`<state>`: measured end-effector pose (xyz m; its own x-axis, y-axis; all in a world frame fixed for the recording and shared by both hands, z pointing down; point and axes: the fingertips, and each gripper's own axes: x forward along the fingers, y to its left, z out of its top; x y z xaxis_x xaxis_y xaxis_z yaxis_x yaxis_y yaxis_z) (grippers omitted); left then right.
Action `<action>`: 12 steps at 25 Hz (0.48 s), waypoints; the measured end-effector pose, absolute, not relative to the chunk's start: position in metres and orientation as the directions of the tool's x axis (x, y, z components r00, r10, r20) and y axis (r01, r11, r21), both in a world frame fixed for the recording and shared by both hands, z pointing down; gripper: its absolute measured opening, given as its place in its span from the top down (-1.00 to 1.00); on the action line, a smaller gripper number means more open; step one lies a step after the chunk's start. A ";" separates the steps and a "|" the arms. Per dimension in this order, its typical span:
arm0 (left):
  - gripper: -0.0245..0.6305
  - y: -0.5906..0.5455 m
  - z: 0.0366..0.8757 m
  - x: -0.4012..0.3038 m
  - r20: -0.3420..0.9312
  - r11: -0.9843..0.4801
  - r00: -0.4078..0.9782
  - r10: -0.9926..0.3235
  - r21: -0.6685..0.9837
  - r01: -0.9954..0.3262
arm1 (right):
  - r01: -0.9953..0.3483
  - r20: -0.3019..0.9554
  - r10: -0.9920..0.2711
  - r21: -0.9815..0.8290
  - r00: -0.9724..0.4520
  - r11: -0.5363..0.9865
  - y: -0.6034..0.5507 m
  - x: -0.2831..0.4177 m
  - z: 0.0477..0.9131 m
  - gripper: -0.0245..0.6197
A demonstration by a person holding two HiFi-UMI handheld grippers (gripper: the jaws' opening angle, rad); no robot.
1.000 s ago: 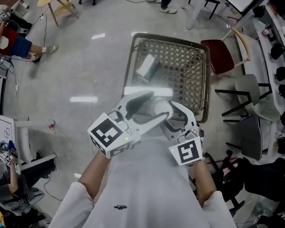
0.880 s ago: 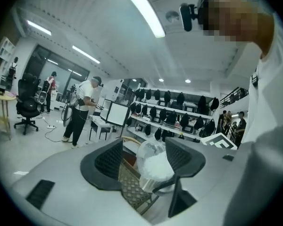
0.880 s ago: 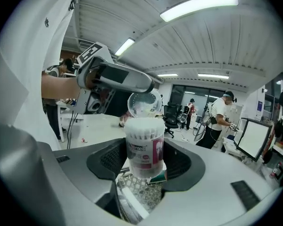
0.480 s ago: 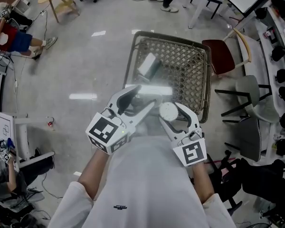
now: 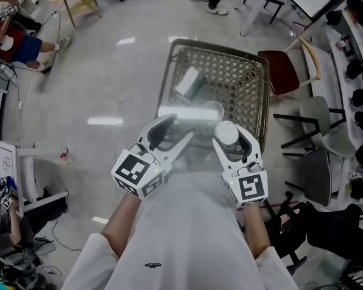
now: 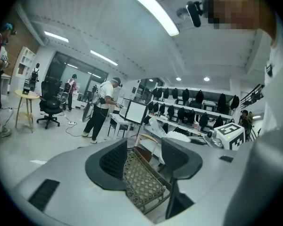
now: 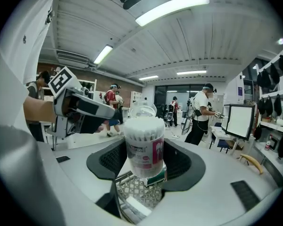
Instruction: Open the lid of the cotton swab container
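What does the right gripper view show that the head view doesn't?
Only the right gripper view: the ceiling lights and the printed label on the cotton swab container. Only the head view: the marker cube on the right gripper. Both: the container held between that gripper's jaws, swab tips uncovered, over the mesh basket.

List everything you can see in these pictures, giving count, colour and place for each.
cotton swab container: one, clear with white swabs, upright between the right gripper's jaws
lid: one, clear, standing open behind the container's top
cart: one, grey wire, on the floor
box: one, white, inside the cart
chair: one, red, right of the cart
right gripper: one, white, shut on the cotton swab container
left gripper: one, white, jaws just been closing, nothing between them
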<state>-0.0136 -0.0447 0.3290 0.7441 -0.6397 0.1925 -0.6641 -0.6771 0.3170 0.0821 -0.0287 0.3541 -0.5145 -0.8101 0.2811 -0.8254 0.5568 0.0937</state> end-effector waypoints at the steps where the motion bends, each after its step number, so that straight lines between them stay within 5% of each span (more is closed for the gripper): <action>1: 0.25 -0.045 0.329 -0.016 0.190 -0.672 0.739 -0.647 0.315 -0.670 | -0.831 0.265 -0.819 0.096 -0.509 0.548 -0.032 0.085 0.351 0.20; 12: 0.85 -0.050 0.329 -0.034 0.183 -0.599 0.639 -0.747 0.232 -0.766 | -0.913 0.197 -0.908 0.101 -0.370 0.394 -0.053 0.126 0.325 0.20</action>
